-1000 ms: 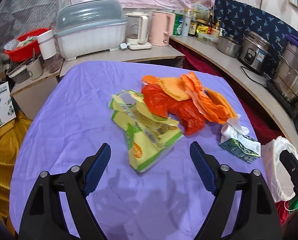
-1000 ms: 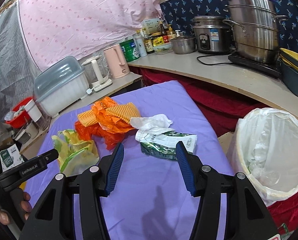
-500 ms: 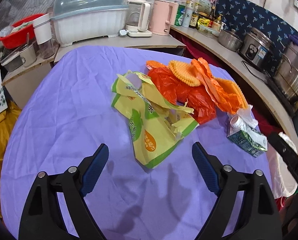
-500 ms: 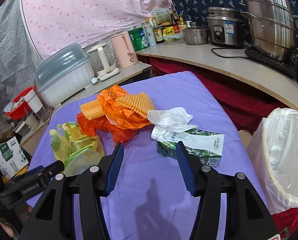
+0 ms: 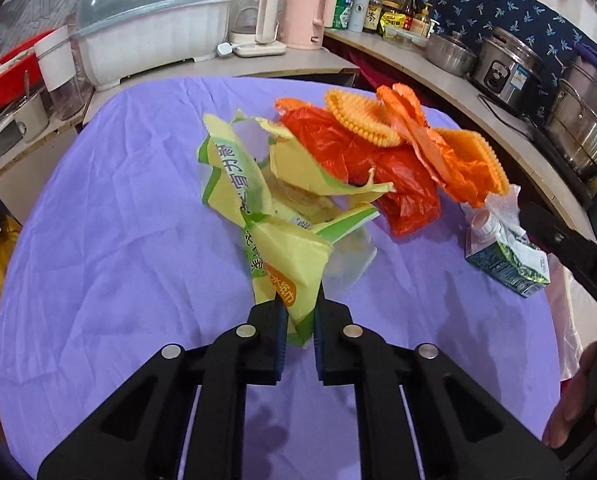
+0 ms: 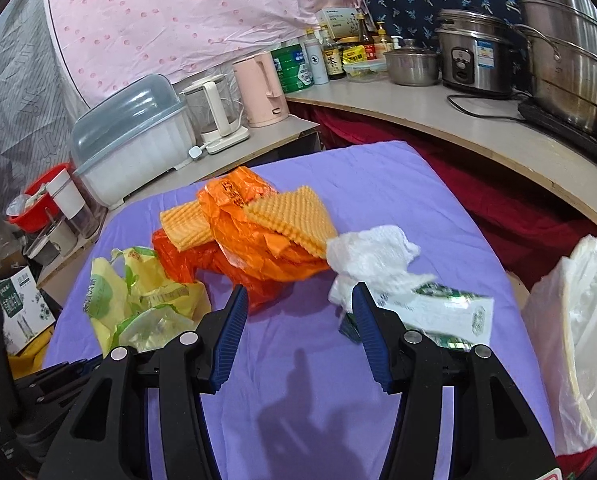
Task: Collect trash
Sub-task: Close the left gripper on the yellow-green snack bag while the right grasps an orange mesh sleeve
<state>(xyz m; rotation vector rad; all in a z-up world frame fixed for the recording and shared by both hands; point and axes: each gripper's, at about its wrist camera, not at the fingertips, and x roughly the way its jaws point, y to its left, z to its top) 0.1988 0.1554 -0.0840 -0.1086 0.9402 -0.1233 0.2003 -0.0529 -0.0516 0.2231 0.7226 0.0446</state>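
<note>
The left gripper was closing its jaws on the near corner of the crumpled yellow-green wrapper, which lay on the purple table cloth with its far side against the orange plastic bags. The right gripper hung with jaws spread and nothing between them, just near of the white tissue and the green carton. At the table's right stood the white-lined bin.

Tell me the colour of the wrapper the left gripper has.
Yellow with green edges, the wrapper shows best in the left wrist view.
</note>
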